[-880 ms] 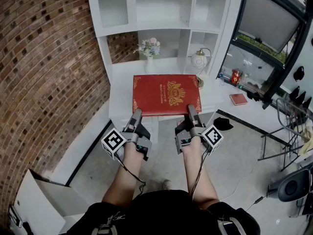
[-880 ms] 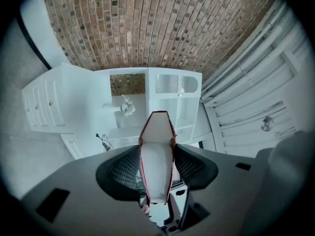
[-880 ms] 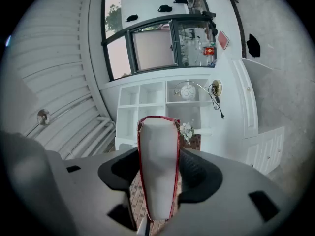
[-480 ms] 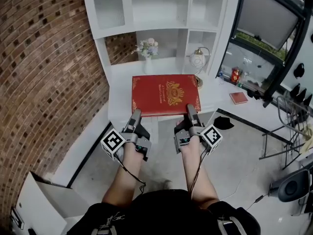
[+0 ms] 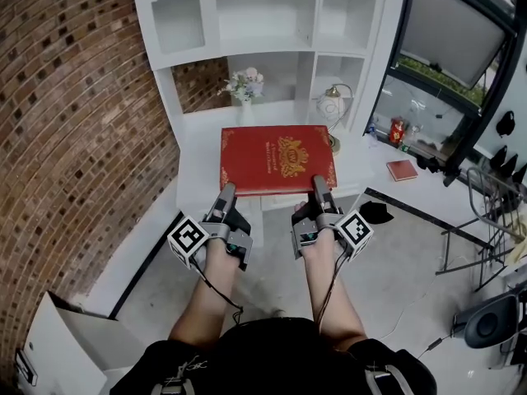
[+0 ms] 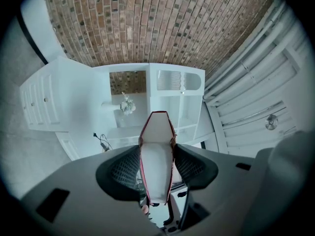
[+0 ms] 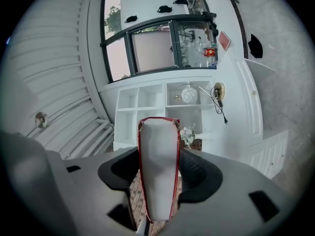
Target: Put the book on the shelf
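Red book (image 5: 278,159): held flat in front of white shelf (image 5: 265,46), near edge clamped by left gripper (image 5: 227,192) and right gripper (image 5: 318,183). Step: carrying. Next probably called for lifting into an open compartment.

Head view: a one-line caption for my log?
Left gripper and right gripper hold a red book flat before a white shelf with flowers and a lamp.

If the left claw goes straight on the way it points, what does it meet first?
The red book clamped in the left claw leads; it would likely meet the flower vase first, though depth is unclear.
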A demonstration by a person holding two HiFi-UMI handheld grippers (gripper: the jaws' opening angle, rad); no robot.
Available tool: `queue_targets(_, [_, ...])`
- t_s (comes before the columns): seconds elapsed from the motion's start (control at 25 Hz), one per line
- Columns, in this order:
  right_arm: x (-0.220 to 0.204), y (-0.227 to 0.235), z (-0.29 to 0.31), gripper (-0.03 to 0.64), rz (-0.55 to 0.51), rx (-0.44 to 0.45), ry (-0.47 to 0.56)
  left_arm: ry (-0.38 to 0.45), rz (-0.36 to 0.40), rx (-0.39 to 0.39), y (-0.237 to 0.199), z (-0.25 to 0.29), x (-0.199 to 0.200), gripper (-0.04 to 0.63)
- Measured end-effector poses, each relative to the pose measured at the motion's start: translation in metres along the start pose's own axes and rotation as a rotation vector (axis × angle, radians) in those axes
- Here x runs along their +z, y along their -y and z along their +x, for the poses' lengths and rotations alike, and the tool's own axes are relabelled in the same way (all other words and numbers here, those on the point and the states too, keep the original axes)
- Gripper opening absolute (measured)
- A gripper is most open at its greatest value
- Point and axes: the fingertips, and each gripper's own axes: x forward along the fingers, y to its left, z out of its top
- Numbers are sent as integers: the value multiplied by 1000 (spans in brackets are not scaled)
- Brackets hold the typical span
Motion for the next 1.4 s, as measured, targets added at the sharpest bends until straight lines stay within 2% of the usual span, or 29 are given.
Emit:
queue_targets(0.48, [54, 3, 27, 256, -16, 26, -38, 41, 9, -17, -5, 47, -31, 229])
queue_targets(0.64, [63, 12, 33, 256, -14, 1, -49, 52, -7, -10, -11, 54, -37, 229])
queue_targets(0.84, [67, 19, 43, 256, -21, -2, -63, 66, -6, 0, -21, 63, -34, 230])
queue_targets(1.0, [71, 23, 57, 256, -25, 3, -64, 67, -22, -36, -20, 80, -30, 229])
queue_targets(1.16, [78, 33, 69, 256, -31, -4, -61, 64, -20, -2, -38, 92, -27, 230])
queue_targets(1.4, [87, 40, 106, 256, -33, 15, -56, 56, -18, -12, -47, 130, -13, 230])
